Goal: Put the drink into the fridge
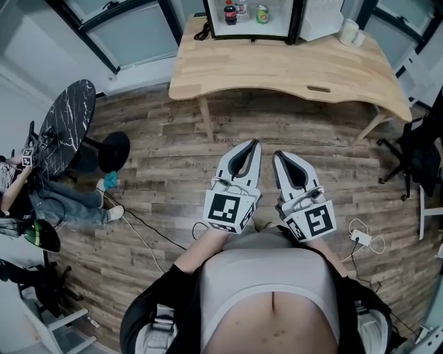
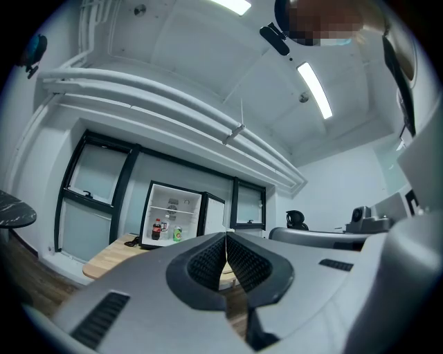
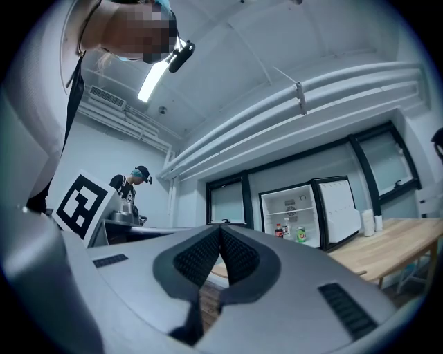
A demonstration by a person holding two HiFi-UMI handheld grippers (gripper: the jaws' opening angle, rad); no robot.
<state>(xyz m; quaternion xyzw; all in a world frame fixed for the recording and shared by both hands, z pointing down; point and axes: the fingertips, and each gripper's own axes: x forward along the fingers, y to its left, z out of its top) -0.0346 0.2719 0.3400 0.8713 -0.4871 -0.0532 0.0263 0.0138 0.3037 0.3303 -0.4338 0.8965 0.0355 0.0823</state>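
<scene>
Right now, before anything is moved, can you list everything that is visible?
desk: one, light wood, top of head view
fridge: one, black, open, on the desk
dark bottle: one, inside the fridge
clear bottle: one, beside the dark one
can: one, green, inside the fridge
cups: two, white, desk's right end
table: one, round, black marbled, left
chair: one, black, right edge
person: one, seated, far left
left claw: one, grey, shut, empty, bottom centre
right claw: one, grey, shut, empty, beside it
</scene>
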